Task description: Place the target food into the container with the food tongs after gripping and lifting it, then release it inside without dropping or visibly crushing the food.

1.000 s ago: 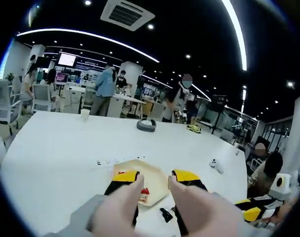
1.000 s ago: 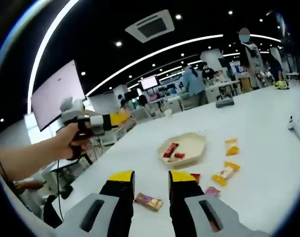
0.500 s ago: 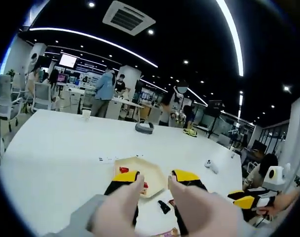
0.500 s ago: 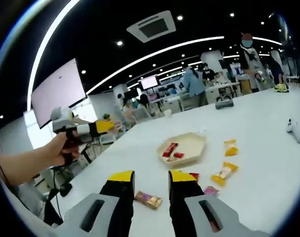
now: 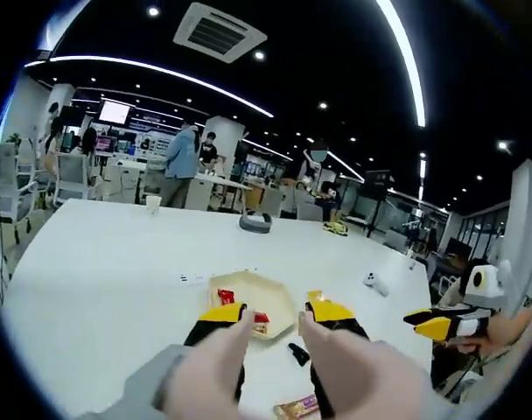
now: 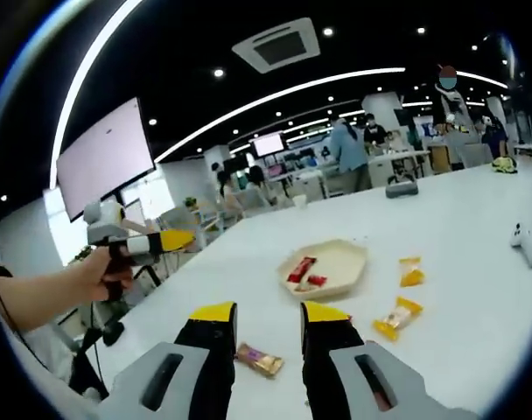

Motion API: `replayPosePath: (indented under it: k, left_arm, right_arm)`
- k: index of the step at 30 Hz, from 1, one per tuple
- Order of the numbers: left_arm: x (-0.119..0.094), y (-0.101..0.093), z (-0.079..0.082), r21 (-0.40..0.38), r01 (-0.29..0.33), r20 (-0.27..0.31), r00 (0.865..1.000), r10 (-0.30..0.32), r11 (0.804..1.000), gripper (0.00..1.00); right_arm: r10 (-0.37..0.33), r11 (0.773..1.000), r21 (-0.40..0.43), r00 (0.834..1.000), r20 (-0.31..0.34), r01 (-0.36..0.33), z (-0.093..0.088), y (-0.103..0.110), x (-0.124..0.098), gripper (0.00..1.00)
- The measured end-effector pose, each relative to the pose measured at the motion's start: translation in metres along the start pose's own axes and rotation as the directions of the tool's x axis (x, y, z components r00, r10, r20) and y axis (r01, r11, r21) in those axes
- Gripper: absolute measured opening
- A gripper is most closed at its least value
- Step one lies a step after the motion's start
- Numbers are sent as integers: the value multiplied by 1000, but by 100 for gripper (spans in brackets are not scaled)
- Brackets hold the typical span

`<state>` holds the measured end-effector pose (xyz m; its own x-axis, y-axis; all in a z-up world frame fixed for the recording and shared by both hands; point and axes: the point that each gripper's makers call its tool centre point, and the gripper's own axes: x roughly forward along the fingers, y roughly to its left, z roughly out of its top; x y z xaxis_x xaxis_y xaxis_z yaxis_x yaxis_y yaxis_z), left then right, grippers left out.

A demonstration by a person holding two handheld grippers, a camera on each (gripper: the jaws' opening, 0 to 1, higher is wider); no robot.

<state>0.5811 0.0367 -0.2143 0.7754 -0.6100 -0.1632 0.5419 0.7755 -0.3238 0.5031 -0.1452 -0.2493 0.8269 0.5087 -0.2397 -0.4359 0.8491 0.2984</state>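
Observation:
A beige tray (image 5: pixel 279 296) (image 6: pixel 346 255) lies on the white table and holds two red-wrapped snacks (image 5: pixel 224 297) (image 6: pixel 301 268). My left gripper (image 5: pixel 276 313) hovers open just short of the tray, nothing between its jaws. My right gripper (image 6: pixel 268 313) is open too, further back from the tray. A brown-wrapped snack bar (image 6: pixel 256 359) (image 5: pixel 297 407) lies between its jaws on the table. Two yellow snacks (image 6: pixel 397 317) lie right of the tray. A hand holds each gripper, the right gripper (image 5: pixel 441 325) and the left gripper (image 6: pixel 142 245) each showing in the other's view.
A small black item (image 5: pixel 297 354) lies on the table (image 5: pixel 91 289) by my left gripper's right jaw. A white controller (image 5: pixel 374 282) (image 6: pixel 521 241), a grey object (image 5: pixel 256 223) and a cup (image 5: pixel 152 203) sit farther out. People stand at desks beyond the table.
The left gripper view has pulled back, so the tray sits further ahead and the snack bar shows below. In the right gripper view the hand with the left gripper has sunk lower.

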Motion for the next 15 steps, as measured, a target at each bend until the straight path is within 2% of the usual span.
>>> replayPosePath:
  k: [2,4,9,13,15]
  left_arm:
    - [-4,-8,4,2,36,31,999,-36,999,25]
    - [-7,-8,-2,28,34,11,999,-34,999,25]
    - [-14,-16,-5,37,90,28,995,-91,995,26]
    - [-18,-22,-5,72,123,39,991,-126,990,26]
    - [-17,-25,-9,81,134,19,991,-136,988,26]
  right_arm:
    - [16,999,-33,1000,-1,-16,1,1,0,29]
    - [-3,999,-53,1000,-24,2,-3,-5,0,29]
    - [-34,999,-24,999,6,35,4,-12,-8,30]
    - [-45,999,-19,999,-15,44,-6,-17,-9,30]
    - [-39,999,-14,999,-24,39,-9,-15,-10,30]
